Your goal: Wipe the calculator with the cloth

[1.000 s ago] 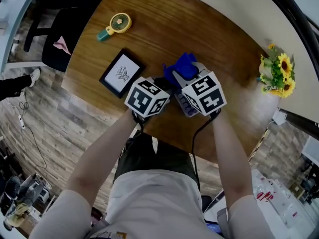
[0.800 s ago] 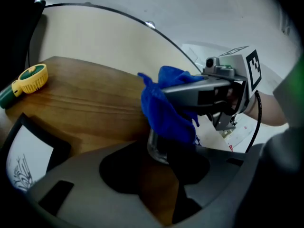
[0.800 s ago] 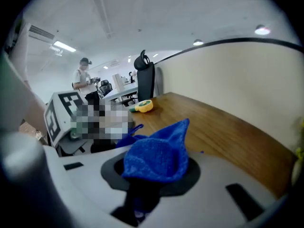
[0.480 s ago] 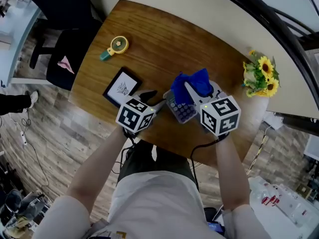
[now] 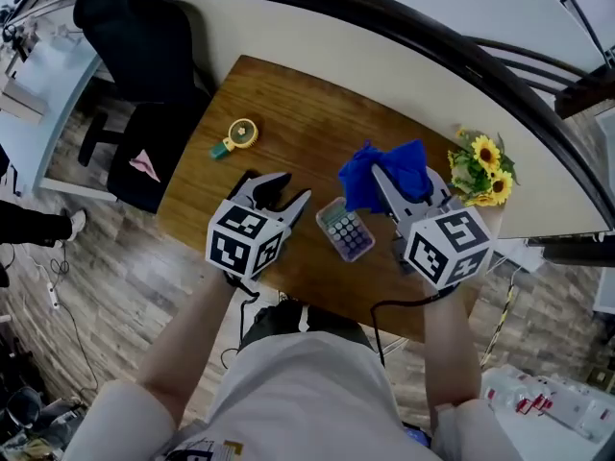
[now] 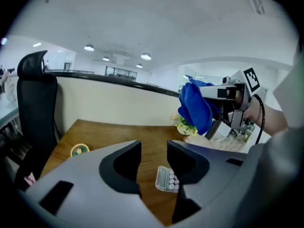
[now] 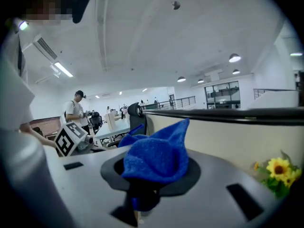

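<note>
Blue cloth [image 5: 382, 169] bunches in the jaws of the right gripper [image 5: 399, 188], which are pressed together on a fold of it. Most of the fabric billows loose over and round the tips. This gripper hangs in the air over the right part of the wooden tabletop [image 5: 307, 113], with the cloth clear of the wood.

The calculator [image 5: 344, 230] lies flat near the front edge, about midway along it, keys up. It sits between the 2 grippers and neither touches it.

The left gripper [image 5: 290, 192] hovers over the left part with its jaws spread. They have just been closing a little, and nothing stands between them. Through the gap its own view shows only the calculator, well below on the wood.

Risks, as I judge them:
- With the calculator unheld on smooth wood, a wiping stroke would likely push it along. A stroke toward the front edge could send it off.
- The cloth is pinched by 1 fold only, so dragging it over the keys may tug it out of the jaws.
- A hard tip under thin fabric could press or scrape the keys.
- Sunflowers [image 5: 480, 169] stand just beside the right gripper at the right edge, and a wide swing could knock them over.
</note>
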Motion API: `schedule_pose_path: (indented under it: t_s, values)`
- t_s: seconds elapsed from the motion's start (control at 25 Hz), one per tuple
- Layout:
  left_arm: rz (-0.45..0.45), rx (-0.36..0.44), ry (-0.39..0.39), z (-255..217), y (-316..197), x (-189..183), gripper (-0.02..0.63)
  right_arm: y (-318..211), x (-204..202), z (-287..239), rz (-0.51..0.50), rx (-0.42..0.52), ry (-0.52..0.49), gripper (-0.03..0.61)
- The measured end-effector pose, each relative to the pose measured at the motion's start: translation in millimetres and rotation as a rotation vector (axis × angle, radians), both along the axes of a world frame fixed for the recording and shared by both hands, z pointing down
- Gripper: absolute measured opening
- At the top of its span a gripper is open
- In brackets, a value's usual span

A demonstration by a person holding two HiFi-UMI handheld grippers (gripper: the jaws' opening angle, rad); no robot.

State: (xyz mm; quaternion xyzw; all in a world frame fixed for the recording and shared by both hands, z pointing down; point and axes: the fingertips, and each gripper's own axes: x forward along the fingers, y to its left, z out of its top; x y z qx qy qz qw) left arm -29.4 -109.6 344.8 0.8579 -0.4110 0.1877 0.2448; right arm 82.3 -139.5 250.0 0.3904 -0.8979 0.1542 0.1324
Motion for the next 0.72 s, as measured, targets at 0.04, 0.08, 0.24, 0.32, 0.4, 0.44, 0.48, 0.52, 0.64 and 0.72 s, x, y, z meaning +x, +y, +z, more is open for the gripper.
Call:
schedule_pose_path:
  t_s: [0.04,0.08,0.24,0.32,0.4,0.44,0.48,0.52,0.64,0.72]
  values:
    - [0.001,0.031,-0.004,-15.4,-2.7,-1.9,0.171,0.9,1.4,-13.8,0.005,0.023,-0.007,0.101]
    - [0.004,0.062,-0.003,-31.3,-5.4,-3.2,0.165,2.0,3.2,-28.1,0.012,0.051,-0.012,0.101]
    - [0.007,0.165,0.019,-91.4,-7.1,-3.2,0.156,12.2,12.1,-83.3,0.039,0.148,-0.035,0.101]
    - [0.007,0.208,0.032,-118.4,-6.4,-2.0,0.156,17.8,16.6,-107.7,0.052,0.192,-0.038,0.101]
    - [0.009,0.26,0.044,-144.6,-8.3,-0.6,0.156,22.0,21.3,-130.8,0.07,0.239,-0.036,0.101]
    - [0.009,0.288,0.047,-157.2,-8.0,-0.2,0.156,24.6,24.0,-140.7,0.082,0.256,-0.034,0.101]
    - [0.007,0.315,0.047,-169.3,-6.2,0.0,0.156,27.9,26.9,-149.7,0.095,0.268,-0.033,0.101]
    - [0.004,0.342,0.046,-180.8,-3.4,-0.1,0.156,31.9,30.0,-158.5,0.107,0.278,-0.036,0.101]
    - [-0.006,0.413,0.044,-213.2,6.6,-3.2,0.153,45.1,36.8,-185.7,0.133,0.319,-0.06,0.101]
    - [-0.016,0.456,0.052,-233.8,12.7,-6.2,0.152,53.4,40.6,-202.8,0.146,0.353,-0.077,0.101]
